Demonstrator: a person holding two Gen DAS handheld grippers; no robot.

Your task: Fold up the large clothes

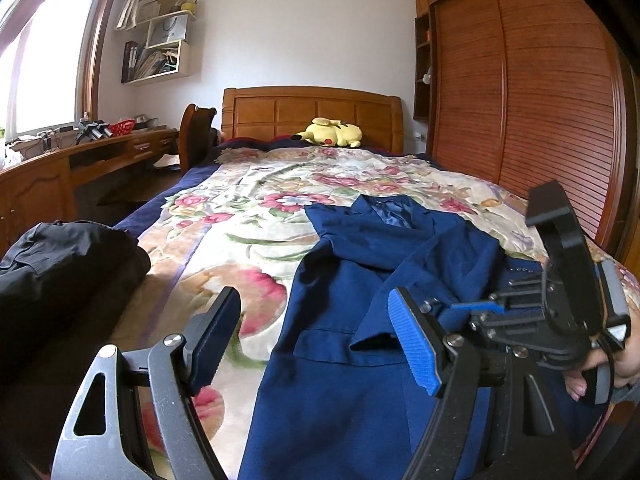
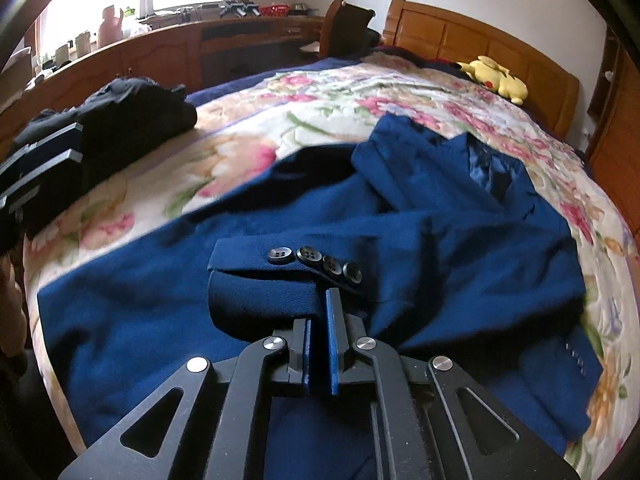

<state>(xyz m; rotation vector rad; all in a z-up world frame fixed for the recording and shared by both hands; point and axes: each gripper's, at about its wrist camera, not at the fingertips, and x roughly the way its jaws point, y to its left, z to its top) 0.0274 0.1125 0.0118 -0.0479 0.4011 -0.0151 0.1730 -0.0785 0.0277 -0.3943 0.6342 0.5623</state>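
Note:
A dark blue suit jacket (image 1: 352, 320) (image 2: 440, 220) lies spread on the flowered bedspread (image 1: 248, 216), collar toward the headboard. One sleeve is folded across its front, and the cuff with several black buttons (image 2: 316, 262) rests right at the tips of my right gripper (image 2: 320, 320) (image 1: 472, 307). Its blue pads stand a narrow slit apart; the cuff's edge covers the left fingertip. My left gripper (image 1: 314, 300) (image 2: 76, 142) hangs wide open over the jacket's lower left edge with nothing between its fingers.
A heap of black clothing (image 1: 60, 264) (image 2: 132, 112) sits at the bed's left edge. A yellow plush toy (image 1: 332, 132) lies by the wooden headboard (image 1: 312, 114). A desk (image 1: 80, 156) runs along the left and a slatted wardrobe (image 1: 540, 100) stands on the right.

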